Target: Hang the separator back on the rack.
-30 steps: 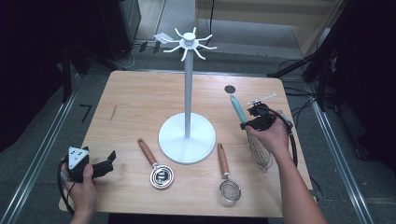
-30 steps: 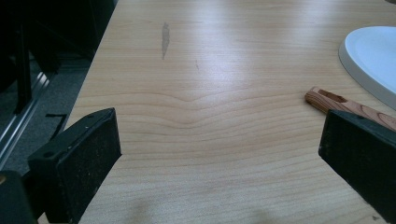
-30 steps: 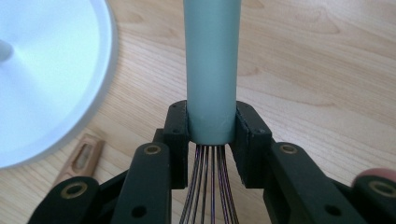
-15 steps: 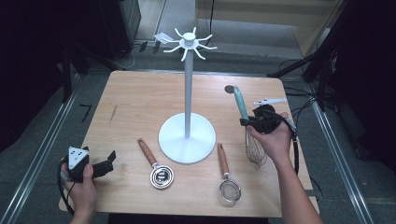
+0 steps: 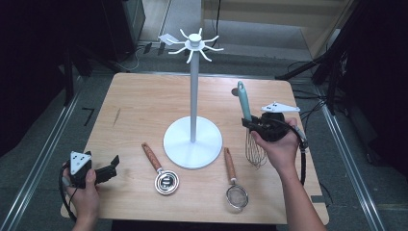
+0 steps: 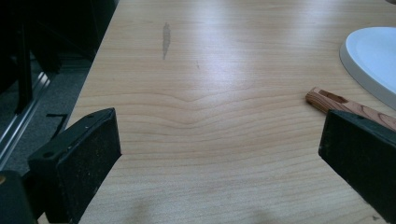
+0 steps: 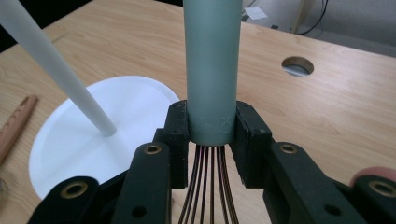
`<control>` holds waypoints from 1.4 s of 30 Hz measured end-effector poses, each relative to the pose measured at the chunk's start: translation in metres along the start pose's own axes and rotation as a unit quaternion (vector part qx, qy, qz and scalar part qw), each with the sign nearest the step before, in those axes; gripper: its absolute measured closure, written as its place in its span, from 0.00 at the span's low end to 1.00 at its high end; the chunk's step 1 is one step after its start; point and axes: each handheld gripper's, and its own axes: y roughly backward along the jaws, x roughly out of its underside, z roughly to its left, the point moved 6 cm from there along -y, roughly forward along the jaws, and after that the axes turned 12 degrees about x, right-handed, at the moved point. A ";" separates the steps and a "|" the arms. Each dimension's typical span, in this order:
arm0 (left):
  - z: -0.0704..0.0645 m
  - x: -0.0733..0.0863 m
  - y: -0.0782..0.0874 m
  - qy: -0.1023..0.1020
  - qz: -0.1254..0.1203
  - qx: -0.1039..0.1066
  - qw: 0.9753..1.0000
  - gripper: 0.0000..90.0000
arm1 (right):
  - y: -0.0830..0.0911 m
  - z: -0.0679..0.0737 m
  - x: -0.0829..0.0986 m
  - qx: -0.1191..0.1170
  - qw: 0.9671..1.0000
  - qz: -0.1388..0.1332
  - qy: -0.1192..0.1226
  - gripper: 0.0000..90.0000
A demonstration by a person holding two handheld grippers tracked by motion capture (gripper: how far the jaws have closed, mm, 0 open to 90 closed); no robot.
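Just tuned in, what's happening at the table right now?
The right gripper is shut on the teal handle of a whisk, held upright with its wires down, right of the white hook stand. The left gripper rests open at the table's near left edge. Two wooden-handled utensils lie flat: a strainer and a coiled whisk.

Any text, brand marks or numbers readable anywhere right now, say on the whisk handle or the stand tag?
None can be read.
Whisk handle, clamped in the right gripper: plain teal, no marking.
Tag on the white stand: too small to read.
Dark mark on the floor left of the table: shape unclear, not legible.
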 end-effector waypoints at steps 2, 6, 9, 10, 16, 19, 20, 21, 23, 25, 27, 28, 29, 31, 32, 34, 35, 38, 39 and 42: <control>0.000 0.000 0.000 0.000 0.000 0.000 1.000 0.00 | 0.002 0.003 -0.002 -0.006 1.000 -0.008 -0.003 0.78; 0.000 0.000 0.000 0.000 0.000 0.000 1.000 0.00 | 0.007 0.007 -0.007 -0.015 0.999 -0.028 -0.003 0.78; 0.000 0.000 0.000 0.000 0.000 0.000 1.000 0.00 | 0.011 0.011 -0.010 -0.021 0.999 -0.039 -0.005 0.78; 0.000 0.000 0.000 0.000 0.000 0.000 1.000 0.00 | 0.013 0.013 -0.011 -0.023 0.999 -0.043 -0.007 0.78; 0.000 0.000 0.000 0.001 -0.001 -0.001 1.000 0.00 | 0.021 0.022 -0.017 -0.036 0.997 -0.062 -0.007 0.78; 0.000 0.000 0.000 0.000 -0.001 0.000 1.000 0.00 | 0.026 0.027 -0.021 -0.045 0.996 -0.076 -0.010 0.78; 0.000 0.000 0.000 0.000 0.001 0.000 1.000 0.00 | 0.027 0.029 -0.022 -0.049 0.996 -0.080 -0.012 0.78; 0.000 0.000 0.000 0.000 0.000 0.000 1.000 0.00 | 0.028 0.030 -0.023 -0.052 0.995 -0.084 -0.010 0.78; 0.000 0.000 0.000 0.000 0.000 0.000 1.000 0.00 | 0.030 0.033 -0.025 -0.054 0.995 -0.088 -0.008 0.78; 0.000 0.000 0.000 0.001 -0.001 0.000 1.000 0.00 | 0.032 0.037 -0.027 -0.059 0.994 -0.094 -0.006 0.78; 0.000 0.000 0.000 0.000 0.000 0.000 1.000 0.00 | 0.034 0.040 -0.029 -0.063 0.993 -0.099 -0.005 0.78; 0.000 0.000 0.000 0.001 0.000 0.000 1.000 0.00 | 0.035 0.042 -0.030 -0.067 0.993 -0.100 -0.004 0.78; 0.000 0.000 0.000 0.001 0.000 0.000 1.000 0.00 | 0.037 0.044 -0.031 -0.070 0.992 -0.104 -0.004 0.78; 0.000 0.000 0.000 0.001 0.000 0.000 1.000 0.00 | 0.038 0.046 -0.032 -0.075 0.991 -0.109 -0.003 0.78; 0.000 0.000 0.000 0.000 0.000 0.000 1.000 0.00 | 0.040 0.048 -0.033 -0.078 0.991 -0.111 -0.005 0.78; 0.000 0.000 0.000 0.000 0.000 0.000 1.000 0.00 | 0.041 0.051 -0.035 -0.081 0.990 -0.117 -0.004 0.78; 0.000 0.000 0.000 0.001 0.000 0.000 1.000 0.00 | 0.042 0.052 -0.036 -0.085 0.989 -0.120 -0.003 0.78; 0.000 0.000 0.000 0.001 0.000 0.001 1.000 0.00 | 0.046 0.057 -0.039 -0.094 0.986 -0.135 0.002 0.78; 0.000 0.000 0.000 0.001 0.000 0.000 1.000 0.00 | 0.048 0.059 -0.040 -0.096 0.986 -0.137 0.003 0.78; 0.000 0.000 0.000 0.001 0.000 0.000 1.000 0.00 | 0.053 0.064 -0.043 -0.098 0.984 -0.148 0.008 0.78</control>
